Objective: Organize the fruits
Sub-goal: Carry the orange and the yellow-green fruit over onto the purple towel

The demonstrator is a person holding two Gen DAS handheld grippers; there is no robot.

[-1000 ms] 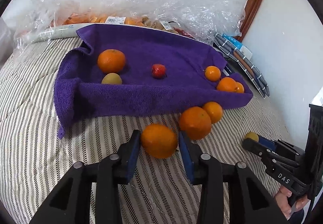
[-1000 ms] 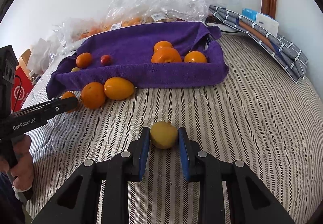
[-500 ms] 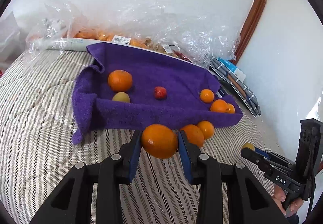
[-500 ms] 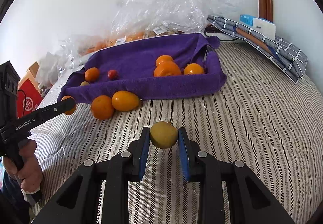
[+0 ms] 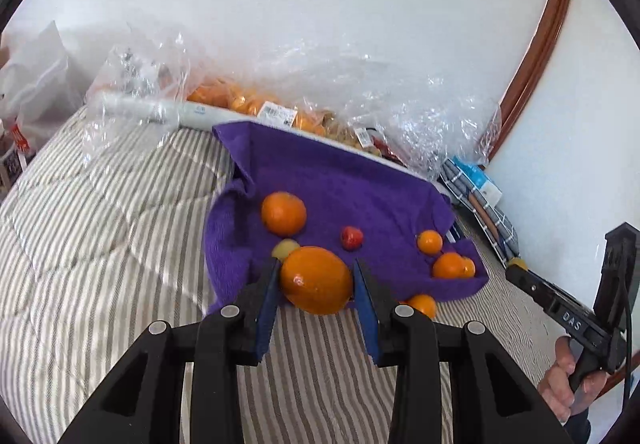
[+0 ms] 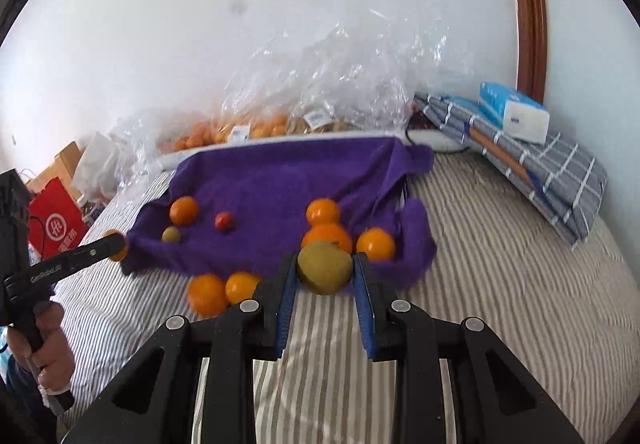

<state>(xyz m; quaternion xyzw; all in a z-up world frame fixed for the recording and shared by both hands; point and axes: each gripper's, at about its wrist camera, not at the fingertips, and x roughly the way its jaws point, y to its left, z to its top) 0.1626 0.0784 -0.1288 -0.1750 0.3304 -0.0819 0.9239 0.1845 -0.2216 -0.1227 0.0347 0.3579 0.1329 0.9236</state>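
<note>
From my left wrist camera, the left hand-held gripper (image 5: 316, 282) has its blue-padded fingers clamped on a large round orange (image 5: 316, 280), held above the striped bed cover (image 5: 100, 244) at the near edge of the purple terry towel (image 5: 360, 196). On the towel I see a second round orange (image 5: 283, 213) near its left edge, a small yellow-green fruit (image 5: 285, 247) just beside it, a small red fruit (image 5: 352, 237) around the middle, and three small orange fruits (image 5: 450, 264) grouped toward the right edge. Another orange fruit (image 5: 422, 304) lies on the bed just off the towel's near edge. The right hand-held gripper (image 5: 520, 268) shows at the frame's right, carrying something yellowish at its tip. Crumpled clear plastic bags (image 5: 380, 100) of fruit sit along the towel's far edge, against the wall.

From my right wrist camera, the right hand-held gripper (image 6: 325, 272) squeezes a yellow-green rounded fruit (image 6: 325, 272) between its pads, held over the towel's (image 6: 280, 180) near edge. Two orange fruits (image 6: 224, 290) lie touching on the bed (image 6: 500, 264) just off that edge. The left hand-held gripper (image 6: 114, 244) appears at the left, with an orange at its tip. A folded grey checked cloth (image 6: 552, 172) with a blue-and-white tissue pack (image 6: 514, 116) on it lies at the bed's far right corner.
</note>
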